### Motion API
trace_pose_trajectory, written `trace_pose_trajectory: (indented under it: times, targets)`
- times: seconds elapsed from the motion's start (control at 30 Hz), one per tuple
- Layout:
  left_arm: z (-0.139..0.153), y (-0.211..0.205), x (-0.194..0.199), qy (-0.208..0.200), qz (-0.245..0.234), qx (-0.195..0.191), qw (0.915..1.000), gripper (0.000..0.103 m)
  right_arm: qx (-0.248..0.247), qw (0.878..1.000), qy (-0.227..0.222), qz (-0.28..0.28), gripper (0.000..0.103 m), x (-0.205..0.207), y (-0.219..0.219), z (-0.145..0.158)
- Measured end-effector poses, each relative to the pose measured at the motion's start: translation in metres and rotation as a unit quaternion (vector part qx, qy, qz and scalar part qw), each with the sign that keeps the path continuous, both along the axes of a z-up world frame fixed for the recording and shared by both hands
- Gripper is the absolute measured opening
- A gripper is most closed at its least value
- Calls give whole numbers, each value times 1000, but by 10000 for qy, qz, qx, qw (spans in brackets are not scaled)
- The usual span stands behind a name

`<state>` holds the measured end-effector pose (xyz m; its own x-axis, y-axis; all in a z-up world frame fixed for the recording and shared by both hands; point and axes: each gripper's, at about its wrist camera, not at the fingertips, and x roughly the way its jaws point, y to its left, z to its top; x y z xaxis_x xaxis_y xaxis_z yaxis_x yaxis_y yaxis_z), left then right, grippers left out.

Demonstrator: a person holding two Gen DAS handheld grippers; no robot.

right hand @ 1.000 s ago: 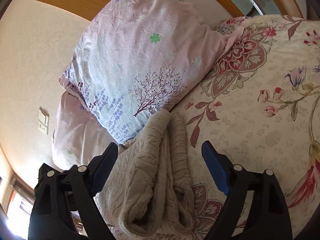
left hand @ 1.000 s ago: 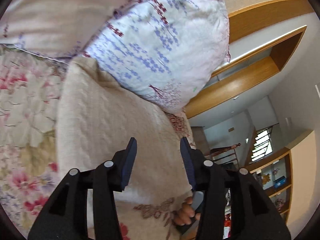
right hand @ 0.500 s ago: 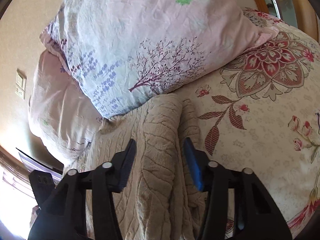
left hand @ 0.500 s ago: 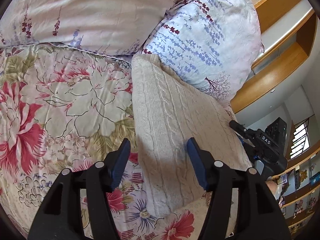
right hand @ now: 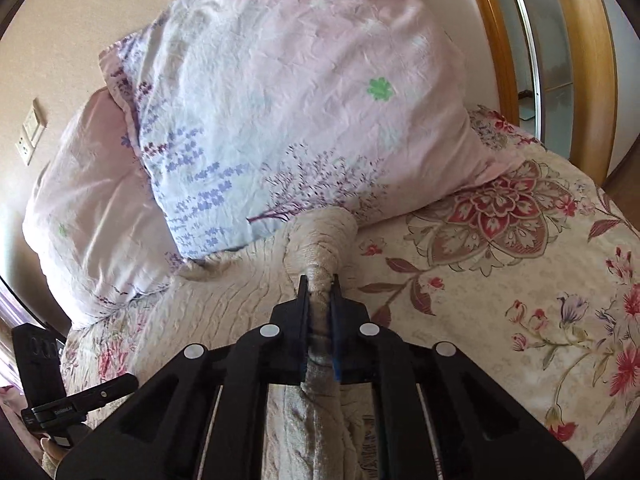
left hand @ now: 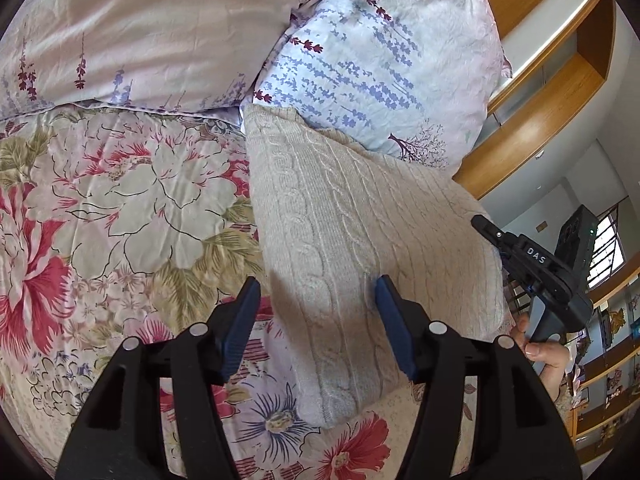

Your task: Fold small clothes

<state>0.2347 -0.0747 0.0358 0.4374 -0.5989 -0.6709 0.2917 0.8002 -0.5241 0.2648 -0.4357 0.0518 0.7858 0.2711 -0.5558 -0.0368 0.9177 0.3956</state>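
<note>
A folded beige cable-knit sweater (left hand: 344, 248) lies on the floral bedspread (left hand: 120, 216), its far end against a pillow. My left gripper (left hand: 316, 304) is open and hangs over the sweater's near left edge, jaws wide apart and empty. My right gripper (right hand: 319, 288) is shut on the sweater's folded right edge (right hand: 322, 240), which bunches up between the jaws. The right gripper also shows in the left wrist view (left hand: 532, 268), at the sweater's right side, with the hand that holds it.
Two pale lilac floral pillows (right hand: 288, 112) (left hand: 160, 32) lean against the wall at the head of the bed. A wooden door frame (right hand: 592, 60) stands at the right. The bedspread (right hand: 520, 300) stretches flat to the right of the sweater.
My right gripper has closed from open onto the sweater's folded edge. My left gripper has pulled back from the sweater and stays open.
</note>
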Motion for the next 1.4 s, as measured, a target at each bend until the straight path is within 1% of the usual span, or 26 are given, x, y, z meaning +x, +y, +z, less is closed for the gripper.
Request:
trace_pose_trajectory:
  times: [0.07,0.1,0.17,0.2,0.23,0.27,0.3,0.33,0.5,0.57,0.6,0.63,0.7,0.73,0.77,0.87,0.9,0.93,0.97,1.03,1.1,1.13,1.2,1.33,1.4]
  targets:
    - [-2,-2,-1,49,-43,29,10000,60,-46,9992,389,-34,9,10,0,-19]
    - [-2,-2,-1,84,-56,0,9999,60,2,9989,465,-32,9,13,0,-25]
    - [-4,-1,-2,132,-54,-58,9999,58,260,9987,429,0,10,10,-6,-24]
    - [-4,0,-3,149,-43,-90,9998,58,479,9980,411,21,14,6,-11,-22]
    - [-3,2,-4,165,-35,-126,9998,57,667,9969,425,38,24,1,-16,-19]
    - [-3,4,-5,189,-26,-167,9997,56,830,9956,424,49,31,-5,-22,-17]
    - [-3,5,-6,214,-27,-214,9995,55,942,9947,409,73,45,-13,-26,-15]
    - [-2,7,-7,237,-25,-250,9994,54,1006,9941,381,120,49,-21,-28,-13]
    - [0,9,-15,311,-41,-344,9989,50,1327,9891,470,425,49,-55,-34,-23]
    - [-1,9,-18,348,-59,-368,9987,45,1328,9885,486,530,48,-63,-30,-27]
    - [-1,8,-19,371,-66,-376,9986,44,1269,9891,449,593,45,-66,-27,-27]
    - [-2,8,-20,399,-76,-385,9984,41,1163,9901,426,664,32,-67,-22,-27]
    - [-3,7,-22,423,-57,-390,9983,36,787,9939,400,660,20,-68,-13,-26]
    - [-3,7,-23,410,-52,-381,9984,32,671,9952,327,628,15,-68,-11,-23]
    - [-2,7,-24,387,-53,-371,9985,28,636,9960,218,587,14,-70,-10,-18]
    - [1,7,-28,342,-59,-353,9988,23,622,9967,-298,426,11,-84,-14,4]
    - [1,7,-30,328,-67,-340,9989,23,523,9971,-410,373,11,-88,-15,9]
    - [2,6,-32,314,-76,-325,9990,23,392,9978,-426,328,11,-88,-14,11]
    - [2,6,-33,302,-78,-303,9991,23,260,9986,-345,311,11,-86,-13,9]
    - [0,6,-35,306,-73,-274,9991,23,80,9997,-8,214,11,-78,-13,-7]
    - [-2,6,-36,344,-72,-283,9990,24,137,9991,376,171,11,-71,-16,-27]
    - [-3,6,-36,361,-69,-277,9989,25,217,9984,493,153,11,-68,-17,-35]
    - [-7,5,-36,384,-71,-225,9990,28,238,9981,546,127,11,-66,-17,-43]
    - [-15,4,-34,497,-47,-173,9986,38,37,9982,576,149,11,-64,-11,-41]
    - [-17,5,-35,494,-36,-179,9986,40,72,9979,618,183,11,-64,-12,-42]
